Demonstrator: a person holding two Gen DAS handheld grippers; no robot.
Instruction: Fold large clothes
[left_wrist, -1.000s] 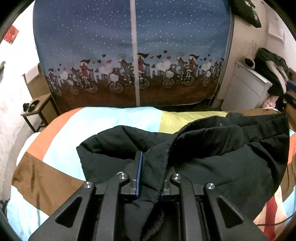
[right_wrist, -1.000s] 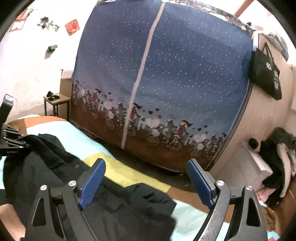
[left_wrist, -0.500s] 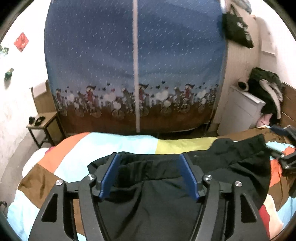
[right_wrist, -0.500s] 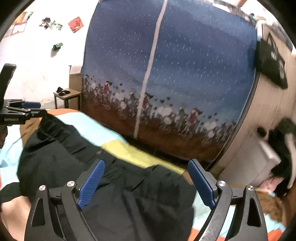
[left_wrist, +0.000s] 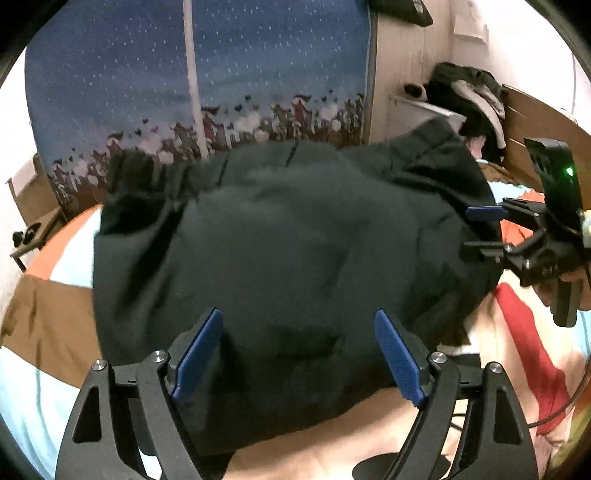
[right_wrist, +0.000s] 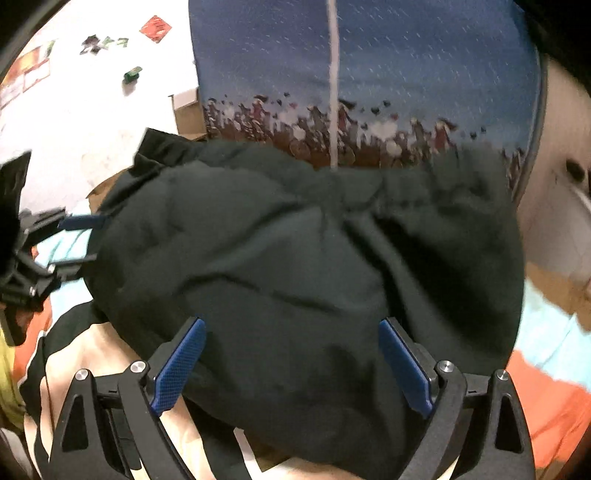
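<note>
A large black padded jacket (left_wrist: 295, 236) lies bunched on the patchwork bed cover (left_wrist: 48, 317) and fills the middle of both views (right_wrist: 295, 258). My left gripper (left_wrist: 299, 350) hovers over its near edge. Its jaws are opening, with the blue pads wide apart and jacket cloth below them, not pinched. My right gripper (right_wrist: 291, 365) is open too, with its pads spread over the jacket's near side. Each gripper shows in the other's view, at the jacket's side edge: the right gripper (left_wrist: 476, 229) and the left gripper (right_wrist: 74, 242).
A blue wardrobe curtain (left_wrist: 258, 66) with a cyclist print stands behind the bed. A small side table (left_wrist: 33, 236) is at the left. A white cabinet (left_wrist: 417, 110) with piled clothes (left_wrist: 469, 88) and a wooden headboard (left_wrist: 535, 118) are at the right.
The left gripper let go of the jacket fold and spread its jaws. Both grippers dropped closer over the jacket, which now fills the views. The right gripper stayed open.
</note>
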